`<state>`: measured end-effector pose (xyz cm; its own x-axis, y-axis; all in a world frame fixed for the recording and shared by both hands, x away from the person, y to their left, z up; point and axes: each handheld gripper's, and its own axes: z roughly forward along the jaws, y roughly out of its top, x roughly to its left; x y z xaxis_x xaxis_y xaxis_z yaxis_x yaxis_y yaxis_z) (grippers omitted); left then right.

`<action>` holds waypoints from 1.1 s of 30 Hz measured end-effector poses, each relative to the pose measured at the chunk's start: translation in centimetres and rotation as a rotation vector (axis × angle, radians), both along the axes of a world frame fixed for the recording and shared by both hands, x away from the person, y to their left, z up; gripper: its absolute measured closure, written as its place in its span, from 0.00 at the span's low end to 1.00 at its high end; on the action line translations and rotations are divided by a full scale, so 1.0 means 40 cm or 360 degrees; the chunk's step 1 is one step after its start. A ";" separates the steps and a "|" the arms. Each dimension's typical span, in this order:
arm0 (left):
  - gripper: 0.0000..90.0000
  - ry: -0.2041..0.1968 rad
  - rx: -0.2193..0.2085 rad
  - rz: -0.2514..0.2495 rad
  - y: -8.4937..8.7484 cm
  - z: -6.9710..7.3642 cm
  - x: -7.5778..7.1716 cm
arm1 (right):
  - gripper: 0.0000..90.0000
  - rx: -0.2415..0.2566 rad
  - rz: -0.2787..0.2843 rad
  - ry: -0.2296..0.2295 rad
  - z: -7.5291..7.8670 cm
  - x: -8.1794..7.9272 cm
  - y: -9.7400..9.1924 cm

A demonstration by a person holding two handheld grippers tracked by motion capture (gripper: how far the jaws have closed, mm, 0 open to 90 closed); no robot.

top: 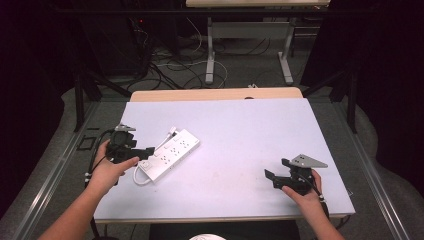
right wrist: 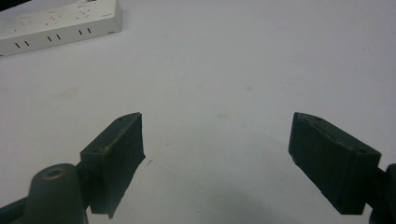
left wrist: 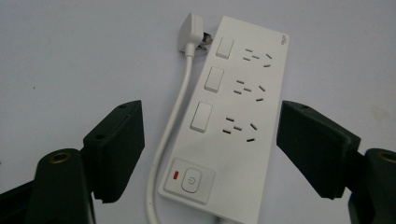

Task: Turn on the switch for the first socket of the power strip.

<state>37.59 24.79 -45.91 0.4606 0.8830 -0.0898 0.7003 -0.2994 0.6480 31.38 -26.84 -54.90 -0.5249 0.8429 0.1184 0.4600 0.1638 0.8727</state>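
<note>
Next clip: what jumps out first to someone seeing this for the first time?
A white power strip lies at the left of the pale table, its own plug and cord lying alongside. The left gripper hovers open over it, jaws either side, while the right gripper waits open over bare table at the right.

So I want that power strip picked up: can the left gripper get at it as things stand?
Probably yes. The left gripper is open, its fingers astride the power strip, with just the cord alongside between them.
</note>
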 end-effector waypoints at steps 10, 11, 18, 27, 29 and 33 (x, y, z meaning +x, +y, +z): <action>0.30 0.0059 -0.0030 0.0043 0.004 -0.005 0.029 | 0.19 0.0014 -0.0002 0.0014 -0.001 0.001 -0.001; 0.30 0.0066 -0.0024 0.0050 0.005 -0.006 0.032 | 0.19 0.0014 -0.0002 0.0014 -0.001 0.001 -0.001; 0.33 0.0141 -0.0016 0.0082 0.011 -0.021 0.060 | 0.19 0.0019 -0.0006 0.0020 -0.002 0.002 -0.002; 0.37 0.0210 -0.0034 0.0133 0.013 -0.037 0.076 | 0.19 0.0021 -0.0006 0.0027 -0.004 0.003 -0.004; 0.38 0.0244 -0.0038 0.0137 0.015 -0.038 0.080 | 0.19 0.0021 -0.0005 0.0027 -0.004 0.003 -0.004; 0.41 0.0277 -0.0072 0.0174 0.017 -0.047 0.089 | 0.19 0.0031 -0.0001 0.0027 -0.004 0.004 -0.006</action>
<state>41.15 25.47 -47.80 0.3361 0.9203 -0.2001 0.8295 -0.1887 0.5256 31.53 -27.08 -55.08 -0.5221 0.8407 0.1435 0.4748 0.1467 0.8678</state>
